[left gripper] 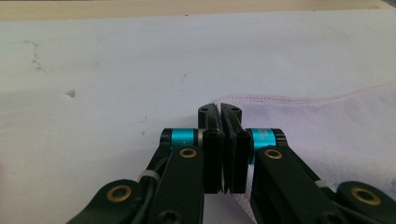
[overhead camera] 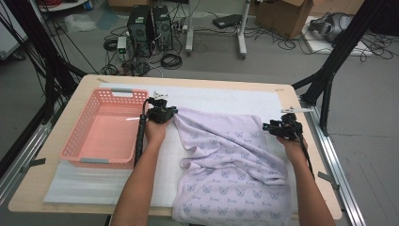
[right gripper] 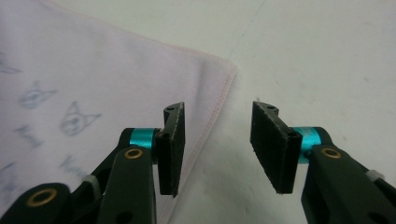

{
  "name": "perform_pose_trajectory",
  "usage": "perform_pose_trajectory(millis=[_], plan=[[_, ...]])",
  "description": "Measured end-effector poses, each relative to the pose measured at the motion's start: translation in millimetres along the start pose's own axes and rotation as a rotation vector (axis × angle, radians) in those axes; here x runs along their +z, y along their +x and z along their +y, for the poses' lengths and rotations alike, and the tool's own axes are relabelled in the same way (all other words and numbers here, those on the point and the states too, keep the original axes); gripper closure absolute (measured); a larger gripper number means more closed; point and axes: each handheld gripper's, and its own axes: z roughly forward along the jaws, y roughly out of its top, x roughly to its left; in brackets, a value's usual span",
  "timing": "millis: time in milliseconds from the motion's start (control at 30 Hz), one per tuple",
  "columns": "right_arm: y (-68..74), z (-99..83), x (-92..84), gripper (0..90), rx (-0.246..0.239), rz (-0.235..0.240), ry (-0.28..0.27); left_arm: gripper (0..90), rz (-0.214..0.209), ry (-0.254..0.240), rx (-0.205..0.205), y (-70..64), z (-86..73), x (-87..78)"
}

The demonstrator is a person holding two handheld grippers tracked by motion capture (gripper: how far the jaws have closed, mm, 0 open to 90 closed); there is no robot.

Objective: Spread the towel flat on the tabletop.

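Overhead, lilac cat-print towel [overhead camera: 230, 169] rumpled across worktop [overhead camera: 61, 188], left hand-held gripper [overhead camera: 175, 112] pinching its far left corner beside pink basket [overhead camera: 106, 129], right hand-held gripper [overhead camera: 267, 126] spread, jaws straddling the far right corner's edge, not gripping.

lilac cat-print cloth [overhead camera: 226, 165], pink basket [overhead camera: 106, 129]

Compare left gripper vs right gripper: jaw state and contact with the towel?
Left gripper has its jaws shut, pinching the towel at a corner; right gripper is open, jaws apart over the other far corner, the hem between them but not pressed. Both sit at the towel's far edge.
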Motion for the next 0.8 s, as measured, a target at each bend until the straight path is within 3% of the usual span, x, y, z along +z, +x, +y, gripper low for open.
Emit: perform_pose_trajectory(millis=[133, 200, 233, 300, 333, 500, 633, 667, 700, 767, 800], plan=[[5.8, 6.2, 25.3, 53.8, -0.048, -0.026, 0.066, 87.2, 0.01, -0.028, -0.011, -0.2, 2.6, 1.0], [6.0, 8.8, 27.9, 67.5, -0.066, -0.03, 0.058, 87.3, 0.012, -0.014, -0.01, 0.2, 6.6, 4.3], [6.6, 10.7, 28.3, 86.5, -0.08, -0.029, 0.06, 87.2, 0.011, -0.016, -0.011, -0.4, 10.1, 5.5], [10.2, 15.4, 31.4, 88.1, -0.161, -0.074, 0.076, 87.2, 0.008, -0.041, -0.013, -3.0, 18.8, 7.2], [9.8, 18.4, 32.9, 88.3, -0.174, -0.09, 0.076, 87.2, 0.006, -0.043, -0.01, -3.5, 23.2, 8.5], [-1.9, 33.2, 30.2, 88.4, -0.139, -0.171, -0.035, 87.2, 0.014, -0.05, -0.024, 1.5, 36.0, 16.5], [-8.8, 42.8, 28.5, 88.2, -0.118, -0.239, -0.107, 86.2, 0.006, -0.067, -0.043, 4.8, 36.1, 22.2], [-9.6, 44.3, 29.9, 87.0, -0.095, -0.262, -0.116, 83.3, 0.005, -0.062, -0.031, 2.2, 34.5, 24.5], [-10.4, 45.2, 32.1, 84.3, -0.076, -0.283, -0.113, 73.6, -0.005, -0.047, -0.025, -0.4, 32.6, 27.1], [-12.2, 45.0, 35.6, 70.5, -0.041, -0.309, -0.098, 49.3, -0.047, -0.003, -0.054, -4.8, 28.8, 31.4], [-13.8, 44.3, 35.3, 68.0, -0.029, -0.308, -0.091, 44.9, -0.061, 0.008, -0.047, -8.1, 26.6, 31.7]])
